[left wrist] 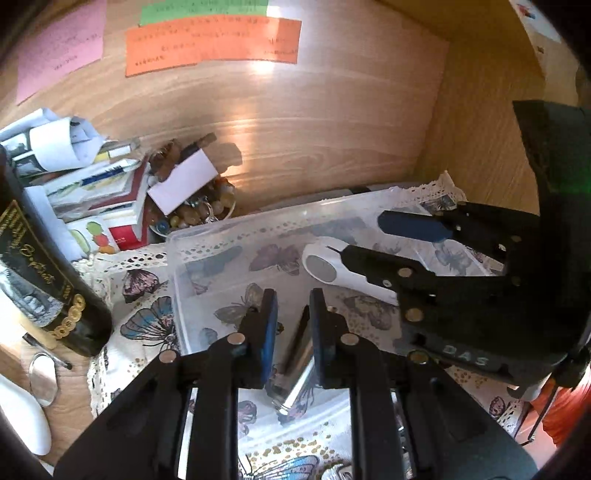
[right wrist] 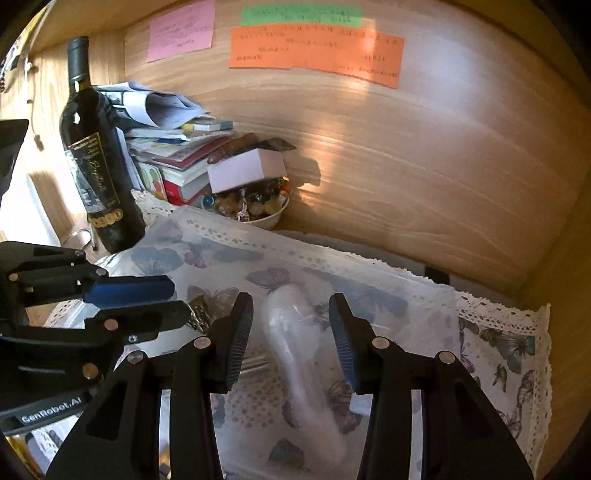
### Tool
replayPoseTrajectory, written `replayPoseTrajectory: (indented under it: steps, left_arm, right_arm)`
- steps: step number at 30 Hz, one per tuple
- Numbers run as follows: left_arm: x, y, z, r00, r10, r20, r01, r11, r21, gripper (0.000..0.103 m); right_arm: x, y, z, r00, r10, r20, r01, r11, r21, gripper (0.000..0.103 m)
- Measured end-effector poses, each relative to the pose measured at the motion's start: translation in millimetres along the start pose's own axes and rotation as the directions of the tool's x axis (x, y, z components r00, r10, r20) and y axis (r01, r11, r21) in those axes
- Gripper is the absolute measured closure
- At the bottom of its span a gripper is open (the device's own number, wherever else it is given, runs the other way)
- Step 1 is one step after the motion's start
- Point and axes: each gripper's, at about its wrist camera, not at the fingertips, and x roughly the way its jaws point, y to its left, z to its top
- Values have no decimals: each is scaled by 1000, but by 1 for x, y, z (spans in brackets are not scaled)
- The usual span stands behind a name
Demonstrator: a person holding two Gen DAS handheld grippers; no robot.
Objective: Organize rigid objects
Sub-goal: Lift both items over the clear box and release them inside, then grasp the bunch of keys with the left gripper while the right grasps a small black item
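Clear plastic bin (left wrist: 177, 258) sits on the butterfly cloth (left wrist: 147, 321); wine bottle (right wrist: 99, 162) stands at its ten o'clock, near enough to topple if an elbow swings.

Right gripper (right wrist: 291, 332) gapes wide over the white device (right wrist: 306, 350) lying in the bin; a skewed close could skid it.

Left gripper (left wrist: 291, 325), jaws narrow, straddles a metal piece (left wrist: 299, 373); actual grip unclear, so a drop is possible.

A dark wine bottle (right wrist: 98, 155) stood at the far left of my view. Right of that bottle I saw stacked books and papers (right wrist: 173, 147), then a bowl of beads (right wrist: 255, 208). Above the bottle, orange (right wrist: 314, 50), green (right wrist: 301, 15) and pink (right wrist: 181, 29) notes were stuck to the wooden wall (right wrist: 424, 166).
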Motion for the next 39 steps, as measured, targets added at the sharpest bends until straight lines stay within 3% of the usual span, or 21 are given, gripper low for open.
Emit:
replayPoseTrajectory:
  steps: [5,9,12,20,23,34,36,38,39]
  left_arm:
    - [-20,-3,-4,999,24,40,-24,1000,2,87]
    - [-42,-7,-9,995,50,87,-51,999,7,77]
    - [-59,-10,-14,991,62,117,-63,998,6,65]
    - [-97,-24,-39,980,93,174,-94,996,2,21]
    - [-103,-26,-52,981,108,162,-110,994,5,14]
    - [-71,-23,-102,995,101,3,-101,995,6,13]
    - [-62,-24,-110,996,79,-39,-78,997,23,16]
    - [-52,-23,-118,995,47,-92,-45,999,26,31]
    - [-47,-23,-121,992,38,-121,-34,999,30,34]
  right_arm:
    - [-29,-3,-3,998,17,59,-18,1000,18,57]
    - [-56,-3,-6,993,11,115,-14,1000,25,49]
    - [-81,-3,-13,987,-6,163,2,1000,25,43]
    - [-119,-5,-41,975,-28,220,17,999,49,30]
    - [-125,-4,-55,976,-38,214,28,998,51,27]
    - [-117,-18,-106,992,-61,110,47,991,122,26]
    - [-112,-22,-113,995,-62,80,51,990,133,26]
    - [-107,-27,-120,997,-57,50,49,988,148,26]
    - [-104,-28,-122,998,-53,37,47,987,151,26]
